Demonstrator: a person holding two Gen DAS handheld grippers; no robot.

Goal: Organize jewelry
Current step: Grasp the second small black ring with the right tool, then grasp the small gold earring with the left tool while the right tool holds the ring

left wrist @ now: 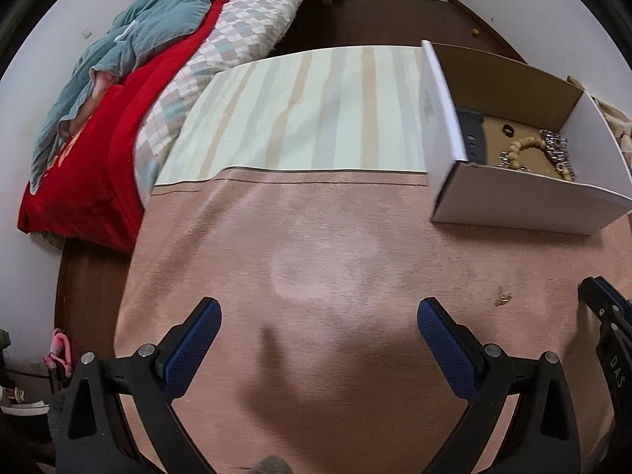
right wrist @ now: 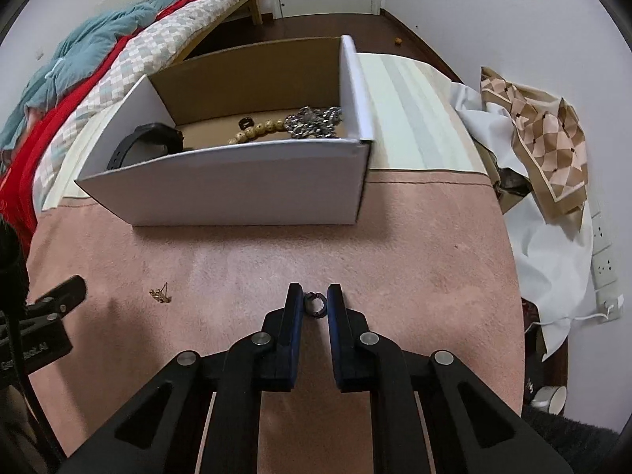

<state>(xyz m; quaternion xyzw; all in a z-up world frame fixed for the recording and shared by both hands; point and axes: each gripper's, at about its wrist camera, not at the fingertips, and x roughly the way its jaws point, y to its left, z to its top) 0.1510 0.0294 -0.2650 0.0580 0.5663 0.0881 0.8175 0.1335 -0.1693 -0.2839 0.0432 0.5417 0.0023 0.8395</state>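
My grippers' black matt plastic fingers [right wrist: 294, 316] carry ribbed blue pads [left wrist: 444, 335]. A dark, perhaps metal ring [right wrist: 315, 303] rests on napped pink cloth [right wrist: 395, 268]; the white cardboard box [right wrist: 237, 193], brown inside, holds shiny metal chain [right wrist: 316, 120] and dull beads [right wrist: 256, 131].

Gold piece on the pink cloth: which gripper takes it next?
Left. The left gripper is open and empty, with the gold piece nearby. The right gripper is shut on a dark ring.
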